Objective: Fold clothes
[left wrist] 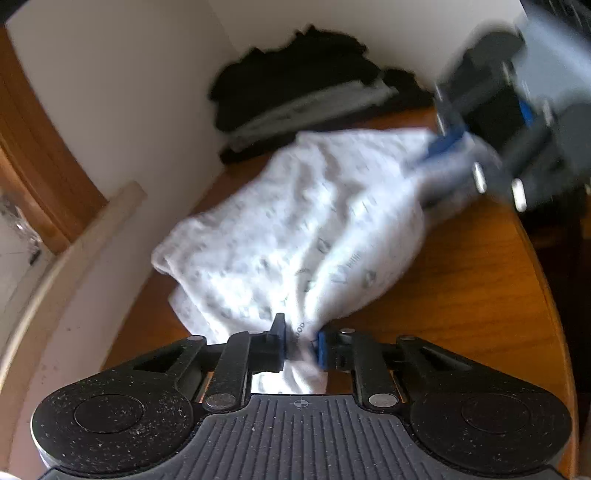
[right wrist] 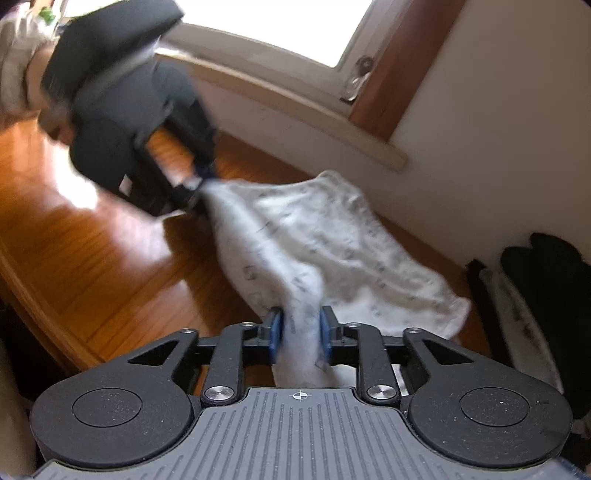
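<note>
Along the counter's [left wrist: 461,295] wall-side edge stands the white wall, with the sill of a window [right wrist: 295,29] and its latch seen only in the right wrist view. The white printed garment [left wrist: 295,229] lies crumpled on the wood near that wall edge, its far corner drooping loose toward the wall. The left gripper [left wrist: 301,345] stands narrow, its blue pads pressed on a bunched corner of the garment nearest the counter's front edge. The right gripper [right wrist: 299,332] is somewhat wider but likewise clamped on a thick gather of cloth; in the left wrist view it appears blurred at the garment's far right end. The cloth sags between the two holds. Toward the counter's far corner sits a stack of dark folded clothes [left wrist: 306,96], close behind the garment. In the inspector's judgement, the risks are these: both grips take bunched fabric rather than a clean edge, so a pull could give a twisted, uneven fold; the right hold is on a fat wad and may slip; and a sweep toward the far corner could drag the garment into the dark stack and upset it. The left wrist view alone shows the stack's full height and layers. The right wrist view alone shows the person's hand and sleeve [right wrist: 22,55] behind the left gripper, and the garment's loose wall-side corner.
</note>
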Demonstrator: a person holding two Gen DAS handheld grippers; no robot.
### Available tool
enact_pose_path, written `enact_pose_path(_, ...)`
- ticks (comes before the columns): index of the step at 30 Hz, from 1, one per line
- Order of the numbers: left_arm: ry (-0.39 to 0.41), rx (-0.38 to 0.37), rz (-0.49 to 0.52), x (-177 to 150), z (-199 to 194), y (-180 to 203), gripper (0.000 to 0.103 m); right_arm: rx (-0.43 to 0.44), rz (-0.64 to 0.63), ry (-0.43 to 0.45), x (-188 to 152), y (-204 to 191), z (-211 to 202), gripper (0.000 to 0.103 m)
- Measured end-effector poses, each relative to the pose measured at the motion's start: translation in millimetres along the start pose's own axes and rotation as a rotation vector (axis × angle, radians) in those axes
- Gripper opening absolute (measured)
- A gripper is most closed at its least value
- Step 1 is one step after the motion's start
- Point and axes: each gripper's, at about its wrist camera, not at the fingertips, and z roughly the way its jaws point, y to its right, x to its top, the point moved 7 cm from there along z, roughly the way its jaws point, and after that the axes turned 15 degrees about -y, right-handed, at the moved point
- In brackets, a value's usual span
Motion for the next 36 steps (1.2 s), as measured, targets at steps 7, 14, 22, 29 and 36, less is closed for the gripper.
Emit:
enact_pose_path(7, 0.039, 0.041, -0.002, 13, -22, -19, 0.015, -0.116, -0.075, -0.049, -16, 2, 8, 0.04)
enact_pose_path(14, 0.11, 0.12, 0.081, 49, -69, -33, 0.014, -0.121, 0.007, 0.008, 12, 61, -53, 0.02)
enact_pose_path(22, 0.165, 0.119, 0.104, 117, -135, -96, 0.014, -0.006, 0.077, 0.089, 82, 146, -135, 0.02)
enact_pose_path(29, -0.052, 0.049, 0.001, 134, -4, -139, 0.041, 0.027, 0.155, -0.091, 66, 225, -14, 0.04)
enact_pose_path(36, -0.144, -0.019, -0.145, 104, 75, -150, 0.04, 0.012, 0.326, -0.125, 22, 256, 53, 0.041)
